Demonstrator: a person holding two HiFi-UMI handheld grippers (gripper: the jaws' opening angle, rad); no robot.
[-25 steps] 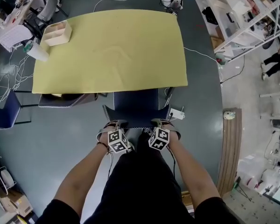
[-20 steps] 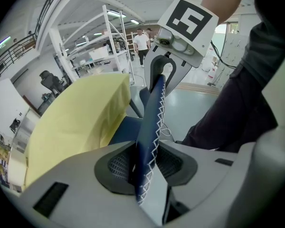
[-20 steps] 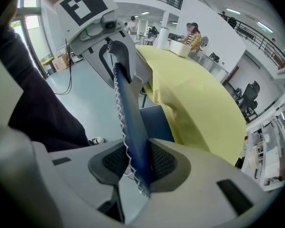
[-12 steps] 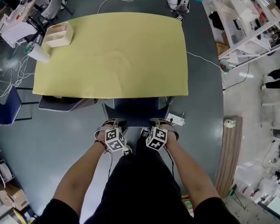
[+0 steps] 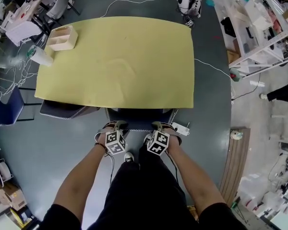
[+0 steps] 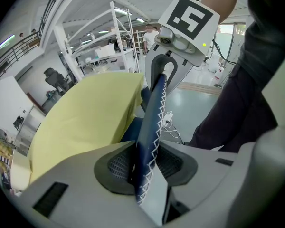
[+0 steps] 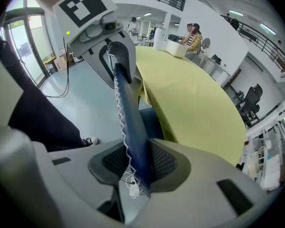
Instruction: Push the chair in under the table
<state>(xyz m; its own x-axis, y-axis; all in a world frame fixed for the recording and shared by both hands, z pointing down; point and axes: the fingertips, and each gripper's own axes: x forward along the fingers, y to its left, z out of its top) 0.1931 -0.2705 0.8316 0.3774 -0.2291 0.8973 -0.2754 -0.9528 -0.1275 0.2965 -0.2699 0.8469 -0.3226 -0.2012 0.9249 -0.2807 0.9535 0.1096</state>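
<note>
You've got the left gripper (image 5: 116, 126) and right gripper (image 5: 162, 126) each clamped partway shut on the backrest of the chair (image 5: 139, 118), one per corner for a straight push, with its seat mostly under the near edge of the table (image 5: 115, 61).

chair (image 5: 139, 116): navy upholstery, white-stitched edge | table (image 5: 115, 61): matt yellow | floor (image 5: 48, 143): smooth, slight sheen

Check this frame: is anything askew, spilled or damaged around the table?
Nothing spilled or damaged. The dark blue white-stitched chair sits square to the yellow table. Only a white power strip lies loose on the grey floor beside it.
</note>
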